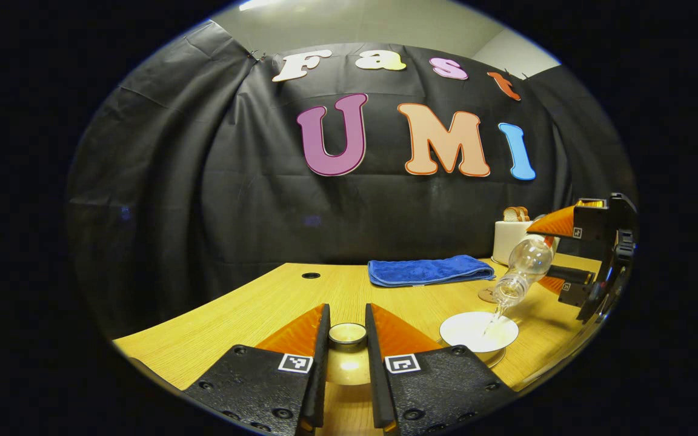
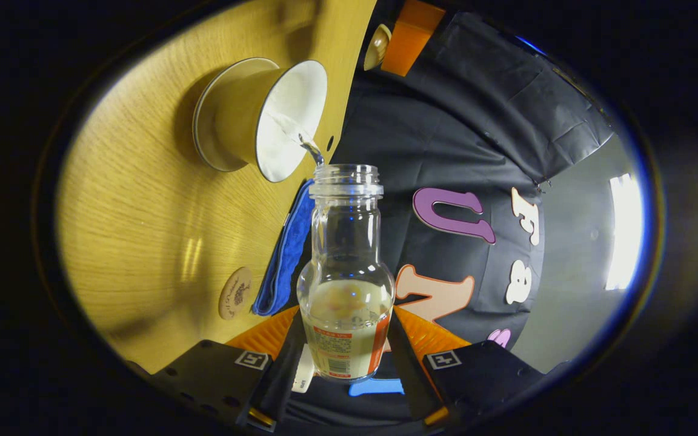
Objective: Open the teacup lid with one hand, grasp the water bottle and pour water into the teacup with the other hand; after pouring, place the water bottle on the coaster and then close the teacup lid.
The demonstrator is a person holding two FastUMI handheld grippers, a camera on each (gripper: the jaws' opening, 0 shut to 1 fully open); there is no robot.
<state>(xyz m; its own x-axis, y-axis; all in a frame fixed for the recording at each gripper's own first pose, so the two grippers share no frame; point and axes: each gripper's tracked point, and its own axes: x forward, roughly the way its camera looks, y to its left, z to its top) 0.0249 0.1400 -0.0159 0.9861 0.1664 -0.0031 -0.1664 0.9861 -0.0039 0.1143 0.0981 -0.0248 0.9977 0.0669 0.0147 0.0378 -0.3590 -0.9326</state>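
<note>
My left gripper (image 1: 347, 310) is shut on the knob of the teacup lid (image 1: 349, 363), which it holds just above the table near its front edge. The white teacup (image 1: 479, 332) stands open to the right of it. Over the cup, my right gripper (image 1: 546, 254) is shut on the clear water bottle (image 1: 521, 266) and tilts it mouth down. A thin stream of water (image 2: 306, 142) runs from the bottle (image 2: 346, 290) into the teacup (image 2: 264, 121). In the right gripper view the gripper (image 2: 346, 312) clamps the bottle's labelled lower body. The round coaster (image 2: 235, 292) lies bare beside the cup.
A folded blue towel (image 1: 428, 269) lies behind the cup, near the coaster (image 1: 487, 295). A white toaster (image 1: 509, 239) with bread slices stands at the back right. The wooden table (image 1: 246, 309) has a small cable hole (image 1: 311, 275) at the back left.
</note>
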